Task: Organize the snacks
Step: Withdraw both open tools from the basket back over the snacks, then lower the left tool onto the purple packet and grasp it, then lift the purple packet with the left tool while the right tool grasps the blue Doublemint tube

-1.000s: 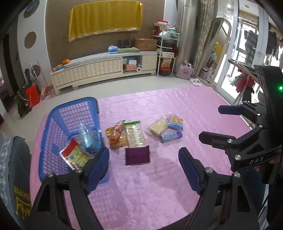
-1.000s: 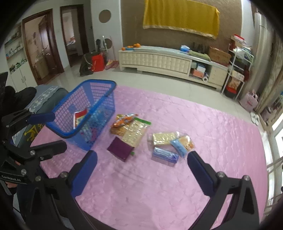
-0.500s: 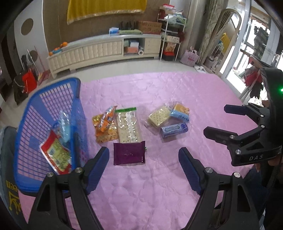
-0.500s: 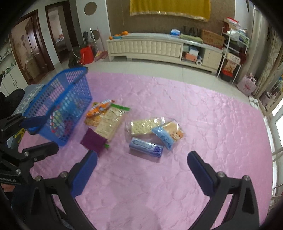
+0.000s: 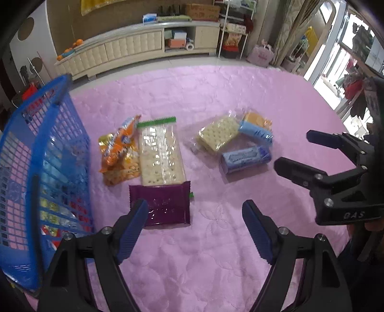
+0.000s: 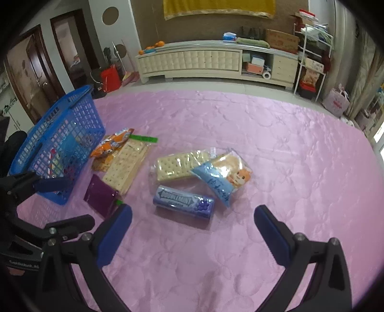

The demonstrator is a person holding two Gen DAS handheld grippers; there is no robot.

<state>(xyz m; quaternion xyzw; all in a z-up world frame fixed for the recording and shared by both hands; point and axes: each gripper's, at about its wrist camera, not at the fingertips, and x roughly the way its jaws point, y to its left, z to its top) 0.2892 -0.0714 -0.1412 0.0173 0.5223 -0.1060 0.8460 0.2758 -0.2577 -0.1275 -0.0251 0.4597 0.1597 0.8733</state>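
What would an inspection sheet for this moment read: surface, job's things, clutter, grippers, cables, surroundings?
Surface: pink quilted cover, smooth, nothing spilled.
Job's things: blue basket at the left, already holding some packets; beside it an orange snack bag, a long cracker pack and a purple packet; further right a square cracker pack, a light blue pouch and a Doublemint pack.
Clutter: nothing seen on the cover apart from the snacks.
Grippers: left gripper open and empty, over the purple packet's near edge; right gripper open and empty, near the Doublemint pack.
Cables: nothing seen.
Surroundings: cream cabinet, yellow cloth, wire shelf.
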